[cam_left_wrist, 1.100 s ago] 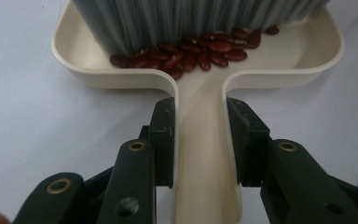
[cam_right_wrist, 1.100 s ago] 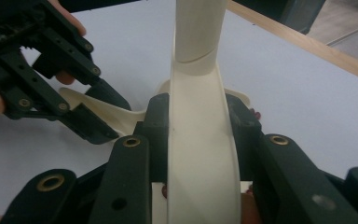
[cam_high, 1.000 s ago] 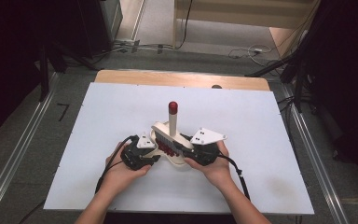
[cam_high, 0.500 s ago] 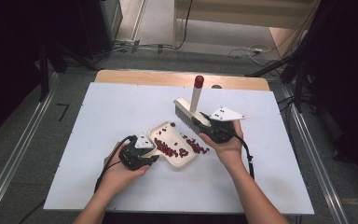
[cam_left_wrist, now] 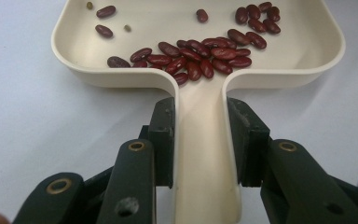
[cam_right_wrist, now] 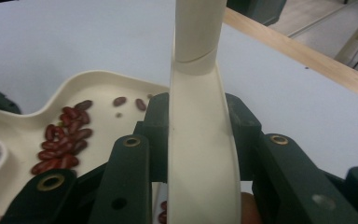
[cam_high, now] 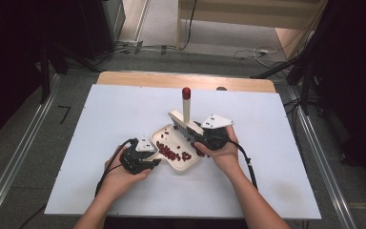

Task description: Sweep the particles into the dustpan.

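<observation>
**Dustpan and brush held over the white table**

The table [cam_high: 124, 114] is a white sheet with a bare wooden strip along its far edge; dark stands, cables and metal rails surround it, well clear of the work. Near its middle lies the cream dustpan [cam_high: 171, 138], flat on the sheet, with red beans [cam_left_wrist: 200, 51] piled toward its handle and a few strays further in. The left gripper [cam_high: 140, 157] is clamped on the dustpan's handle, one pad on each side. The right gripper [cam_high: 209, 138] grips the brush [cam_high: 183, 121], whose red-tipped handle stands upright; its head hangs just over the dustpan's far right rim. Nothing lies between brush and beans.
</observation>
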`<act>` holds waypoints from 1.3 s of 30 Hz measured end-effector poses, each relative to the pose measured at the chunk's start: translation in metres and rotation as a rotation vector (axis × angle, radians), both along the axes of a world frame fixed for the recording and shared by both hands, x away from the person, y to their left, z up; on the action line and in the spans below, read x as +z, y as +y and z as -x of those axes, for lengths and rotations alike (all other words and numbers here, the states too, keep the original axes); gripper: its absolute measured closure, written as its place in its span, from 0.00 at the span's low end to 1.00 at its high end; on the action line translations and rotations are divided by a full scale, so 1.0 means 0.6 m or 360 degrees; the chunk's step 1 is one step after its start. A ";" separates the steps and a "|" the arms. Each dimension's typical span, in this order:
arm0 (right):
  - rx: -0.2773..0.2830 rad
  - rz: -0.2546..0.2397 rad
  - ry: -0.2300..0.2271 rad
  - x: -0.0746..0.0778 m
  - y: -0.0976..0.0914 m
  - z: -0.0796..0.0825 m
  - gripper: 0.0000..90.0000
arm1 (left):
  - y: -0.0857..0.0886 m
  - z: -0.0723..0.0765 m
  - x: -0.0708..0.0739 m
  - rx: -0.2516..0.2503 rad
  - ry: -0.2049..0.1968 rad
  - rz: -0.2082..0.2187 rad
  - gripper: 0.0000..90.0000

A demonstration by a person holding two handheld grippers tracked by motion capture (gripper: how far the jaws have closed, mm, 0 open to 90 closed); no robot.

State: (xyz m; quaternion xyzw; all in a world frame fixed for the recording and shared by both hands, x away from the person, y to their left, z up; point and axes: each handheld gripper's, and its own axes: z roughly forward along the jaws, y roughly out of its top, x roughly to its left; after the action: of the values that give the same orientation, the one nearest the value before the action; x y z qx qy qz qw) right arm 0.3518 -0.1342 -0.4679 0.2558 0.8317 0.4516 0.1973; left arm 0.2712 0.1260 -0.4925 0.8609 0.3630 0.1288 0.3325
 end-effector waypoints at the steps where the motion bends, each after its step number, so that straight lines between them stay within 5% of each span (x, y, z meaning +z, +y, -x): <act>1: 0.0012 -0.0009 0.0006 0.001 0.002 0.003 0.72 | 0.000 0.000 0.000 0.0002 0.0002 0.0003 0.74; 8: 0.0158 -0.0007 0.0058 0.012 0.013 0.034 0.72 | 0.000 0.000 -0.001 0.0003 0.0003 0.0007 0.74; 11: 0.0189 -0.0065 0.0076 0.019 0.002 0.037 0.72 | 0.000 0.001 -0.001 0.0002 0.0001 0.0006 0.74; 19: -0.0027 -0.0227 0.0024 0.041 -0.065 0.026 0.72 | 0.003 0.003 0.000 -0.0012 -0.0014 0.0009 0.74; 28: -0.0229 -0.0179 0.0016 0.012 -0.114 0.030 0.72 | -0.002 0.013 0.001 -0.0056 -0.0013 -0.0020 0.74; 39: -0.0186 -0.0099 0.0017 -0.013 -0.102 0.049 0.72 | -0.015 0.020 -0.001 -0.0109 -0.0004 -0.0034 0.74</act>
State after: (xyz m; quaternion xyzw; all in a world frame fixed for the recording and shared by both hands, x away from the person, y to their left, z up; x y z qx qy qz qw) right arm 0.3222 -0.1951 -0.4758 0.3124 0.8020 0.4636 0.2107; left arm 0.2592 0.1170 -0.4932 0.8761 0.3316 0.1223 0.3278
